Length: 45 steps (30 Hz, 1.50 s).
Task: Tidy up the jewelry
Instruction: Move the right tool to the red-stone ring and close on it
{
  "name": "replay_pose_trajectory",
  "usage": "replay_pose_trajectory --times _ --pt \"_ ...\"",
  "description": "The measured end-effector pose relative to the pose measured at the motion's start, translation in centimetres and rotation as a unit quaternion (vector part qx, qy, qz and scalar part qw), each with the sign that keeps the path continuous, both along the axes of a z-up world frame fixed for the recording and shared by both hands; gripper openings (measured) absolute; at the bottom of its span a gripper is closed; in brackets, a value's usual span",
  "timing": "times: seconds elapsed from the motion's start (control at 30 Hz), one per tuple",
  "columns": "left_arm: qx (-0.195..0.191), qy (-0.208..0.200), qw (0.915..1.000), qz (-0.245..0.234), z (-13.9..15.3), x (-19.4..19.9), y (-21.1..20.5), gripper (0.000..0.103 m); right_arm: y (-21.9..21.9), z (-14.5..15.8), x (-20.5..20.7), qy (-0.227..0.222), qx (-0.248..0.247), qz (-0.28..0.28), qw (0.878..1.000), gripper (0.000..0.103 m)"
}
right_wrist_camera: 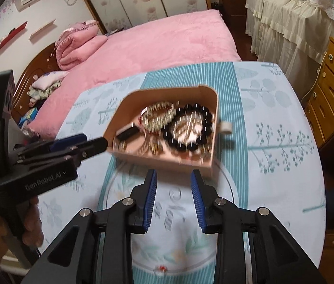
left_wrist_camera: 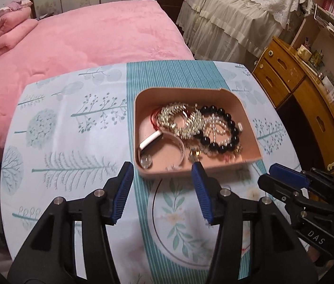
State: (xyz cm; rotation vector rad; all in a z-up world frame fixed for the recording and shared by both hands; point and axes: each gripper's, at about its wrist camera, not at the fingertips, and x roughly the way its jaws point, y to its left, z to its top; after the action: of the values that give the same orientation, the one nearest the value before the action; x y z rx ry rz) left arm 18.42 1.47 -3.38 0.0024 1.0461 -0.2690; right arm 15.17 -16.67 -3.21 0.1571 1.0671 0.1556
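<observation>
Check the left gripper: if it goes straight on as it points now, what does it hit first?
Probably the near wall of the pink tray. The left gripper is open and empty, aimed at that edge, with the jewelry just behind it. Depth is unclear.

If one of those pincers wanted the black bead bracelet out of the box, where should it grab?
Probably the black bead bracelet at its near arc, coming down from above: the pink box walls block the sides, and the far arc overlaps the silvery chain.
</observation>
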Motion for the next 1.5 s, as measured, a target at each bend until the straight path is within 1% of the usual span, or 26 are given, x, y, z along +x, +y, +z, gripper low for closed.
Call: replay_pose_trajectory --times 0.17,0.37,0.47,0.73,0.83,0.93,0.97,1.03,1.2,1.37,1.5 --pt "-0.002 0.005 0.9999 0.01 0.1 -2.5 0.2 0.048 -0.4 -0.4 -3.4 0.016 -0.007 0.012 1.0 0.03" --pt "0.005 0.004 1.0 0.007 -0.3 -6.0 -0.3 0.048 -0.4 -1.3 -7.1 0.035 0.001 0.024 0.999 0.03" --pt "0.013 0.006 0.9999 0.001 -0.8 -7.7 -0.6 0.048 -0.1 -1.8 -8.4 0.042 -0.003 0.032 0.999 0.03" --pt "0.018 0.016 0.9997 -0.004 -1.8 -10.8 -1.0 0.048 1.2 -3.3 -10.1 0.069 -0.009 0.065 0.995 0.03" --pt "0.017 0.016 0.9997 0.0 -2.0 -11.4 -0.7 0.048 1.8 -4.2 -10.5 0.078 -0.012 0.072 0.994 0.03" --pt "0.013 0.026 0.9996 0.004 -2.5 -12.0 -0.3 0.048 2.3 -4.9 -10.6 0.084 -0.012 0.076 0.993 0.03" --pt "0.014 0.029 0.9995 0.006 -2.8 -12.2 -0.2 0.048 2.5 -5.1 -10.7 0.083 -0.013 0.079 0.993 0.031" --pt "0.015 0.033 0.9993 0.008 -3.0 -12.4 0.0 0.048 3.1 -5.4 -10.8 0.079 -0.025 0.088 0.993 0.037" --pt "0.017 0.041 0.999 0.007 -3.7 -12.9 0.4 0.048 4.3 -6.4 -10.9 0.072 -0.048 0.107 0.991 0.037" --pt "0.014 0.046 0.9988 0.013 -4.0 -12.7 0.8 0.048 5.8 -6.7 -11.6 0.042 -0.093 0.134 0.986 0.037" --pt "0.011 0.049 0.9986 0.015 -4.2 -12.4 1.0 0.048 6.7 -7.1 -12.6 0.015 -0.128 0.145 0.981 0.037"
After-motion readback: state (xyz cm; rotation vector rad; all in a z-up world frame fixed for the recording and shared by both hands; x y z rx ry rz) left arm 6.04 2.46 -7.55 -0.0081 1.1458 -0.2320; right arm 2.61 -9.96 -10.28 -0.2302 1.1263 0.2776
